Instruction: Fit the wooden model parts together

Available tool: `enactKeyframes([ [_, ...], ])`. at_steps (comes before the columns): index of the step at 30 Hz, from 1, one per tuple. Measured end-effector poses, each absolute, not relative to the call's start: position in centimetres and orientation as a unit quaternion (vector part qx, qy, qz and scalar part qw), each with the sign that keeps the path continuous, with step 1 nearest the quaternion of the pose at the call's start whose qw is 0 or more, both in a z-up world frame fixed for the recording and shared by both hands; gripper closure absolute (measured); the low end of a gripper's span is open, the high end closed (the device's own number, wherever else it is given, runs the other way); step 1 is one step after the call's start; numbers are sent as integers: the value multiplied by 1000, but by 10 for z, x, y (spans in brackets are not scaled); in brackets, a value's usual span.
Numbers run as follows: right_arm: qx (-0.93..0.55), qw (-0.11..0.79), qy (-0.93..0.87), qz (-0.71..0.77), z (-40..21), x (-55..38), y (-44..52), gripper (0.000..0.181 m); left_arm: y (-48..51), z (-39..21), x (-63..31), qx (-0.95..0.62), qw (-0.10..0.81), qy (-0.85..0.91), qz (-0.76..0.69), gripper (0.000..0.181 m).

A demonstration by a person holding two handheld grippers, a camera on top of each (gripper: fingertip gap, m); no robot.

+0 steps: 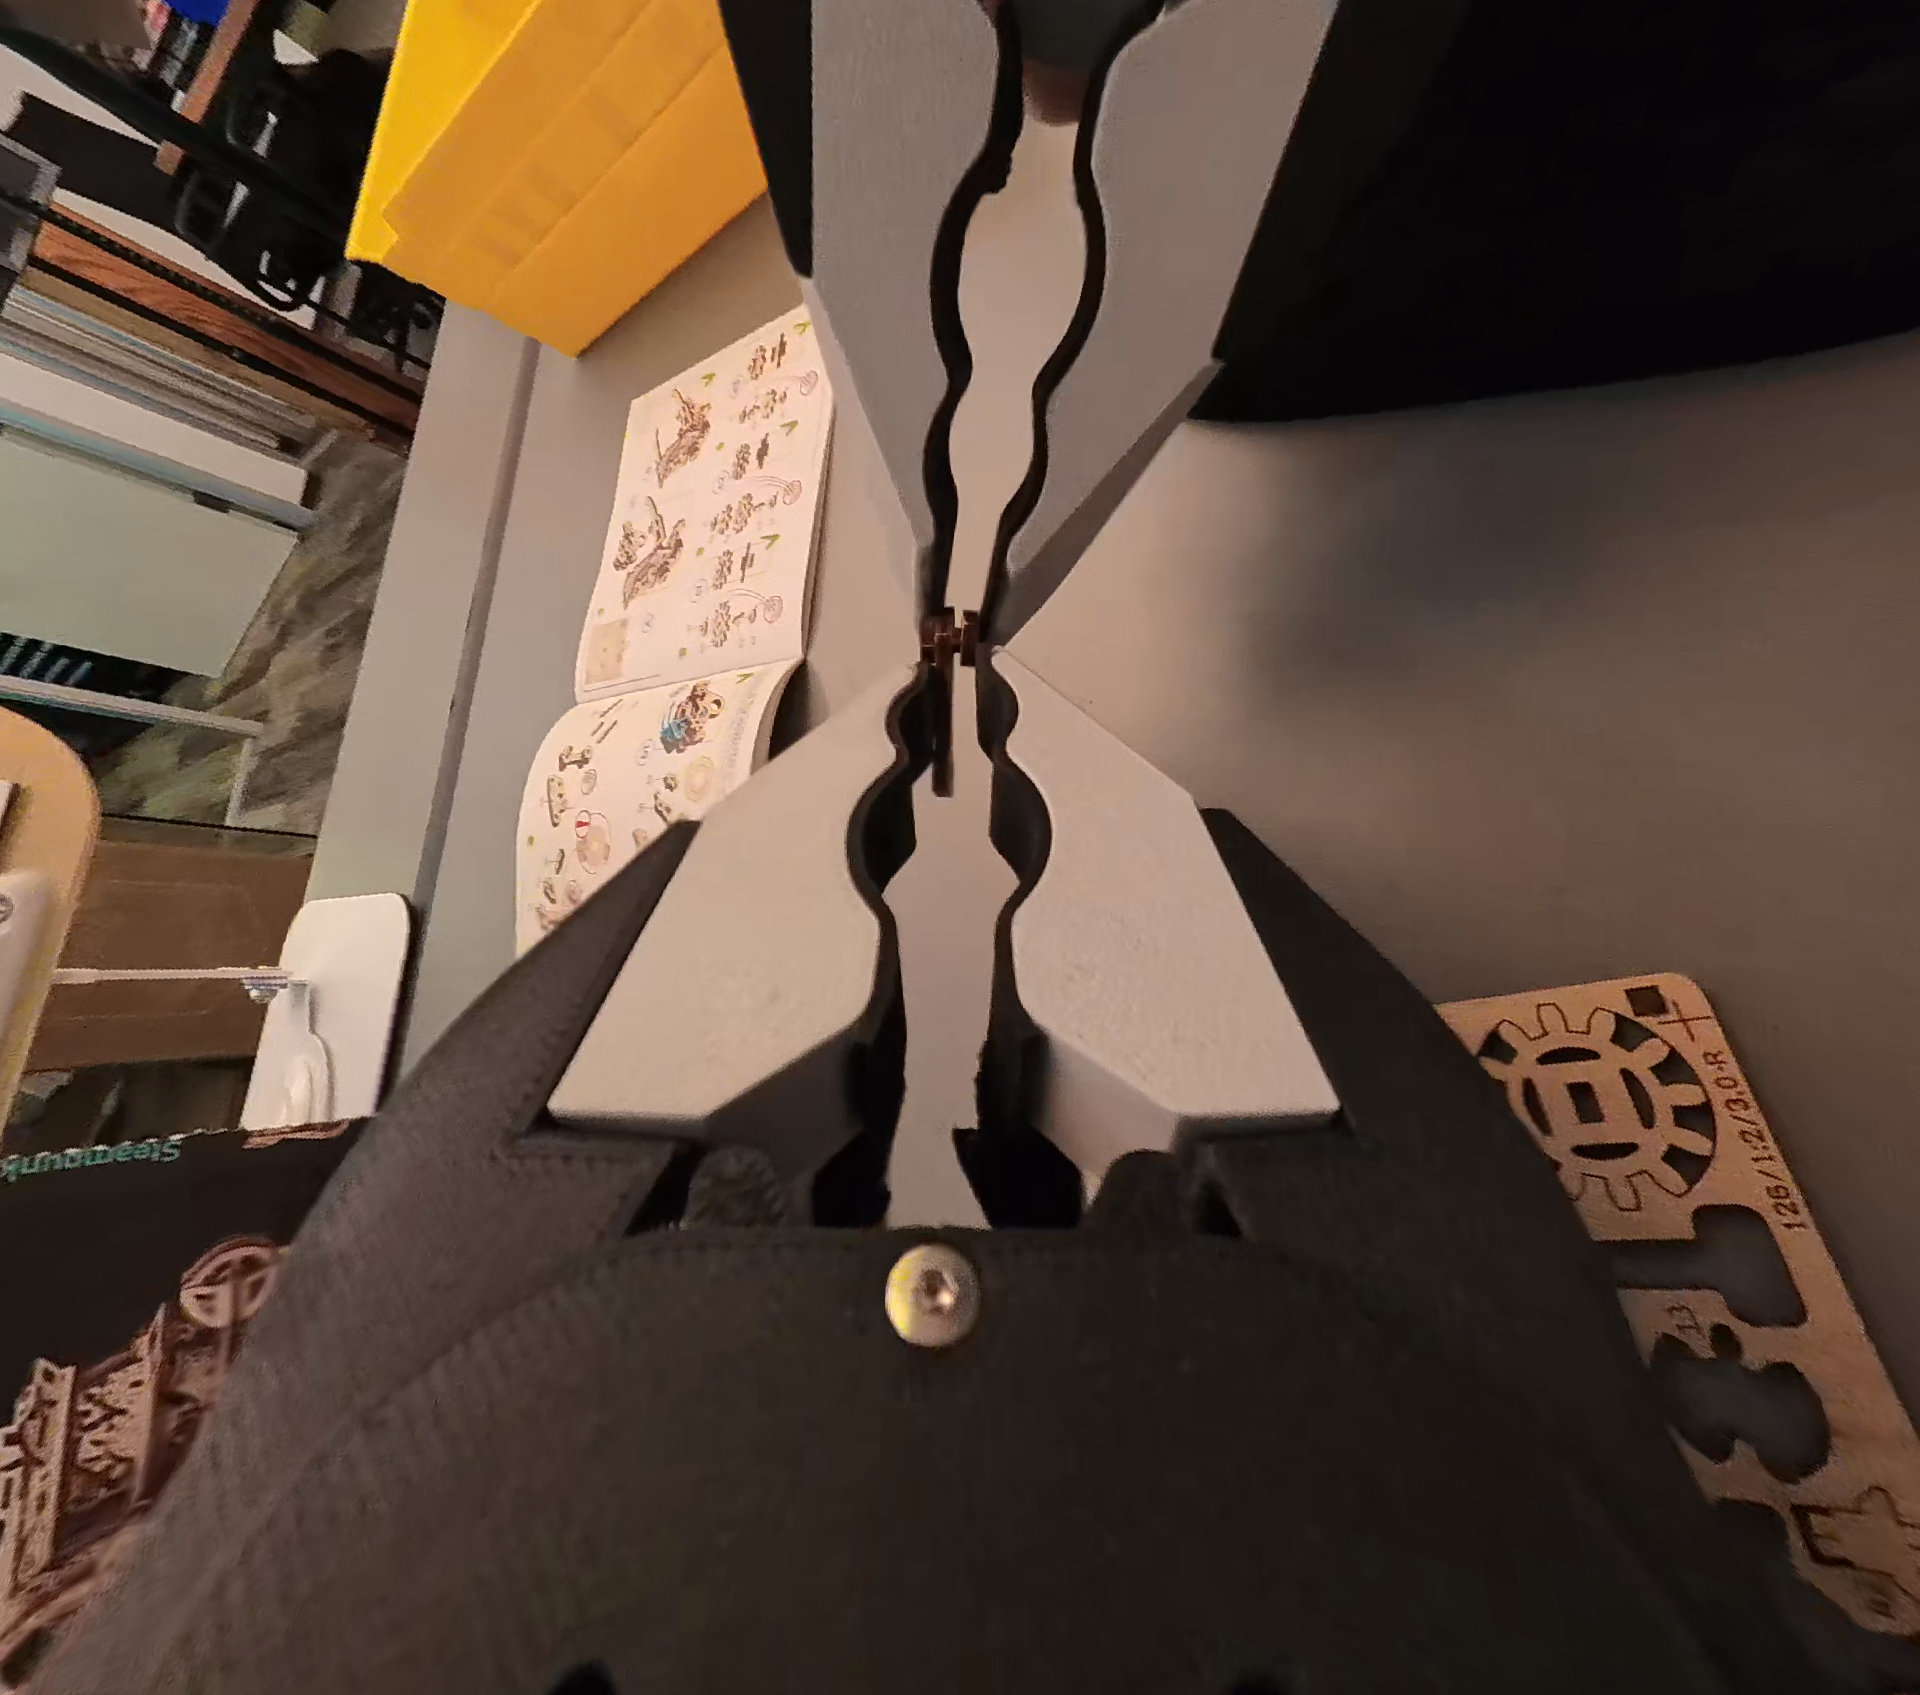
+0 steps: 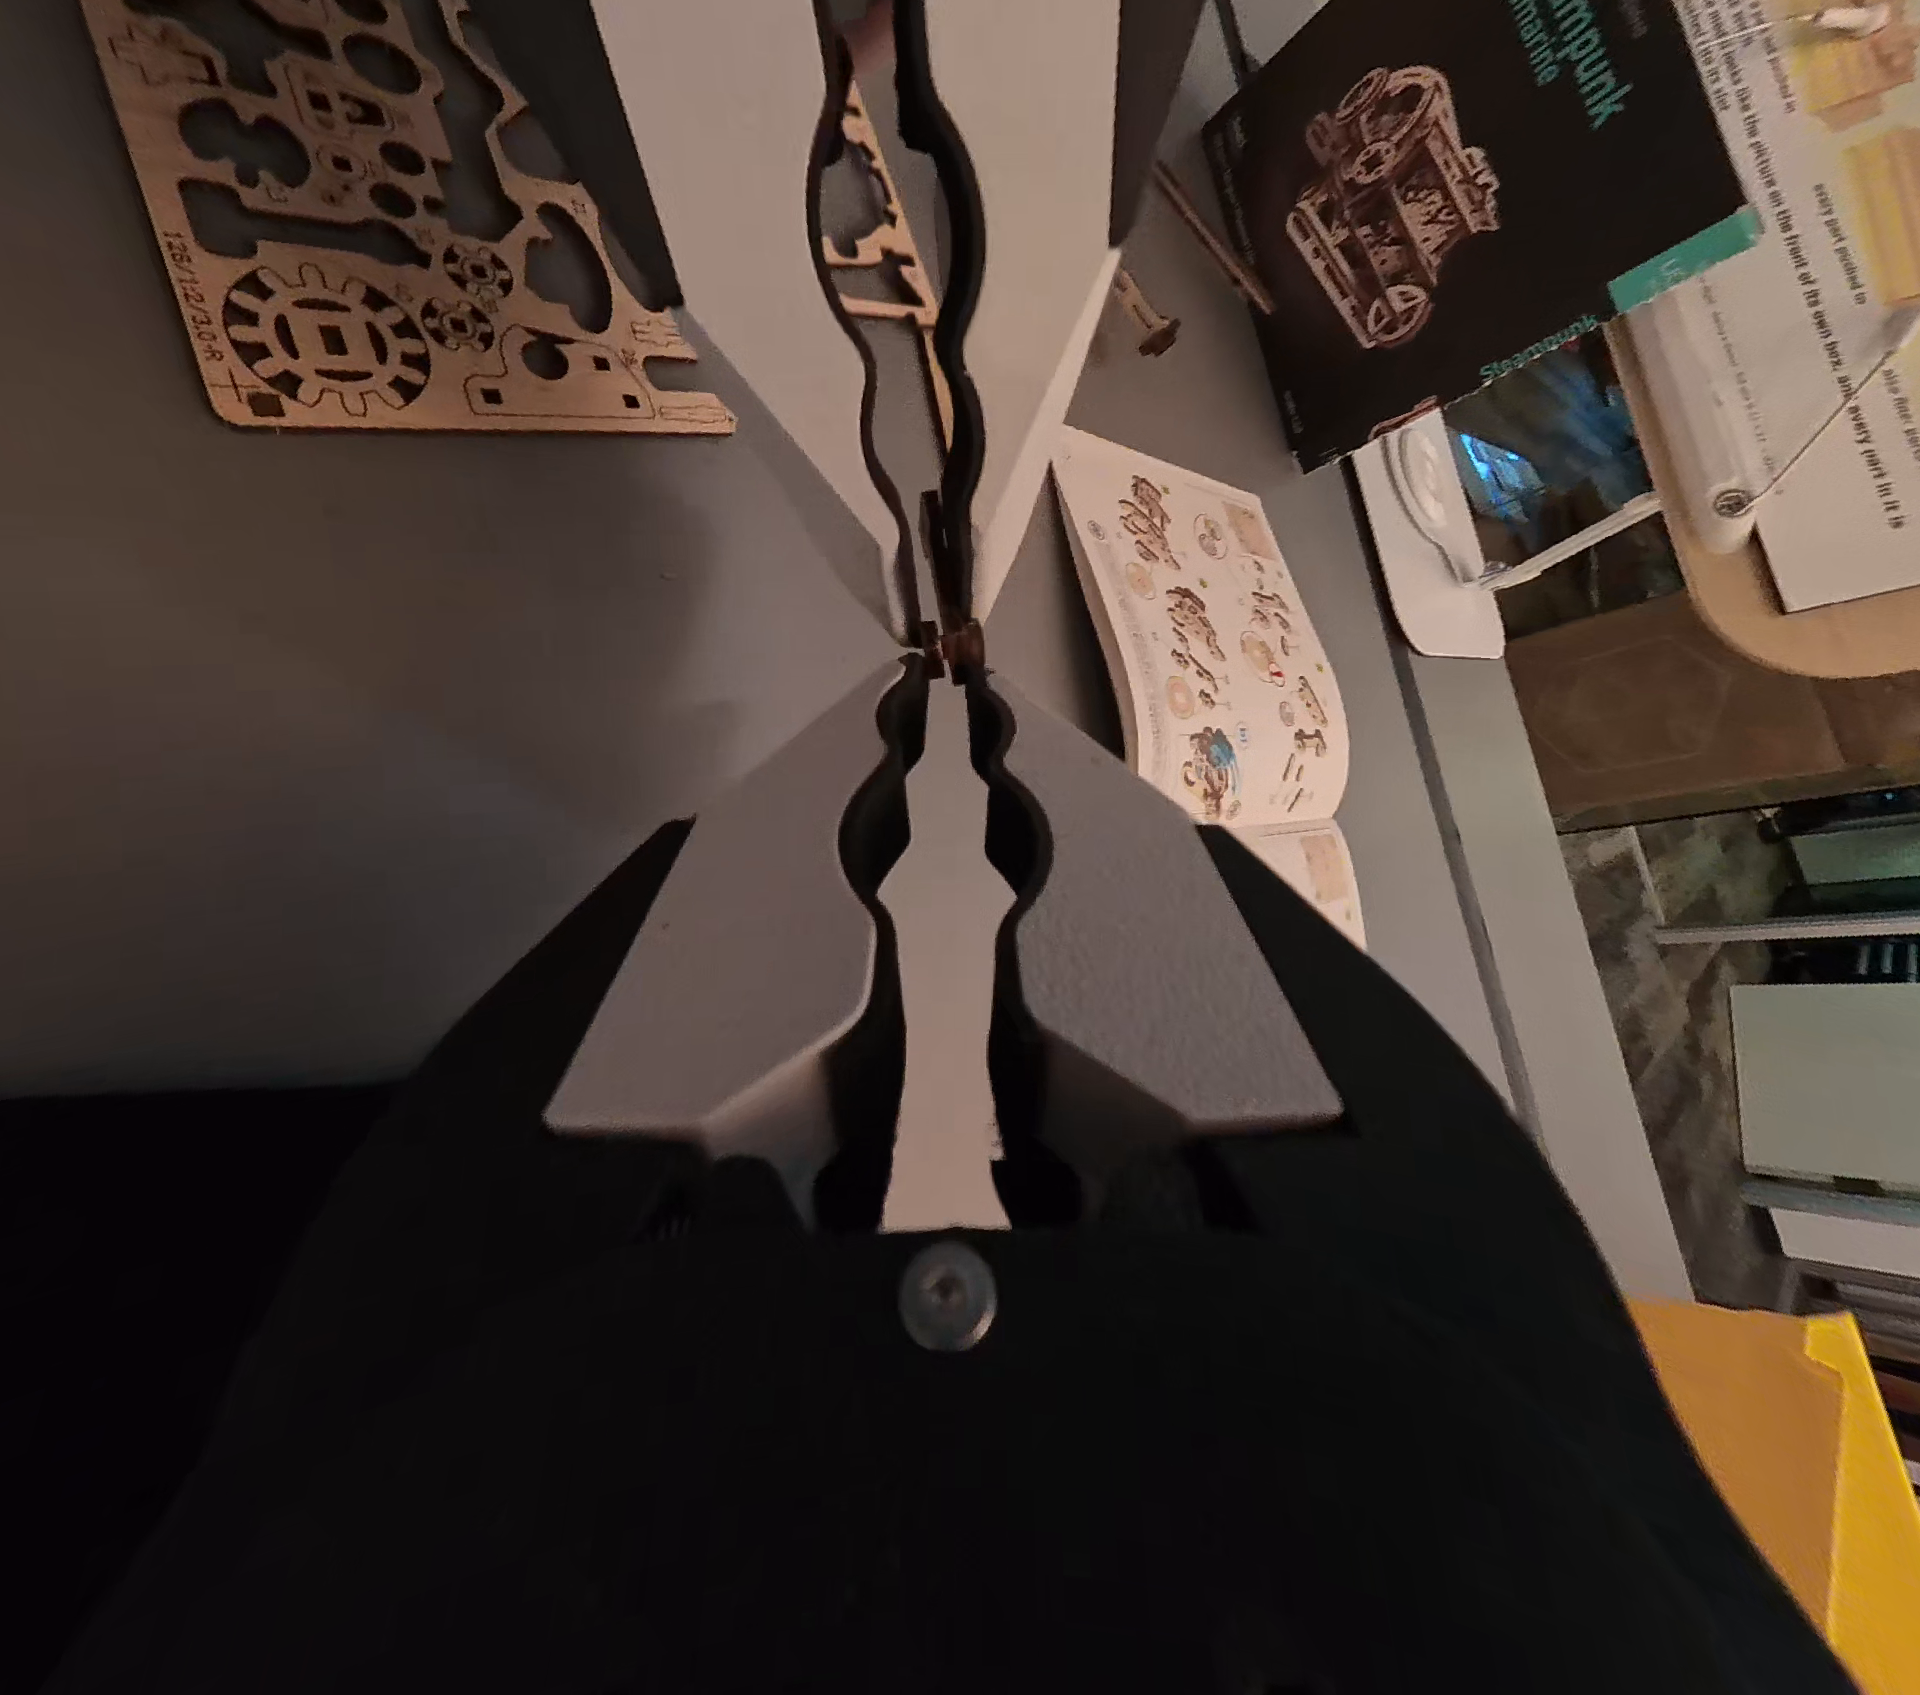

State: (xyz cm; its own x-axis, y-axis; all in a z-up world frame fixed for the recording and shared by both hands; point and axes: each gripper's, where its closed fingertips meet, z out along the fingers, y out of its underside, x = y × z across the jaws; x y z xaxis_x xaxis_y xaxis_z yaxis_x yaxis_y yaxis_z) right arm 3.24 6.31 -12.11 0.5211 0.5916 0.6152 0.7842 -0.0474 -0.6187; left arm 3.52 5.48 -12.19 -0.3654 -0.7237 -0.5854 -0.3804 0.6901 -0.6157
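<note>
The left gripper (image 1: pixel 943 689) and right gripper (image 2: pixel 940 658) met tip to tip above the grey table (image 1: pixel 1455 710), each pinching a small wooden part (image 1: pixel 943 715) whose ends interlocked between their fingertips. A punched-out wooden sheet (image 2: pixel 312 118) lay beyond the right gripper's tips, to its left.

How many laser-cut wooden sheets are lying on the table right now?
1 for certain: the wooden sheet lies flat on the grey table, past the left gripper. A fragment behind that gripper's fingers may be a second sheet or its continuation.
</note>
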Motion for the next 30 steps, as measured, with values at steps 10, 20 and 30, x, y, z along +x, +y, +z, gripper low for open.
enactKeyframes([
  [10,-719,478,-492,-112,-128,33,60,177,52,-128,36,-327,449,815,-165,177],
  [20,-727,498,-461,-103,-120,34,64,177,55,-120,36,-349,452,800,-181,177],
  [30,-715,506,-468,-116,-117,34,65,177,56,-117,36,-356,450,795,-197,177],
])
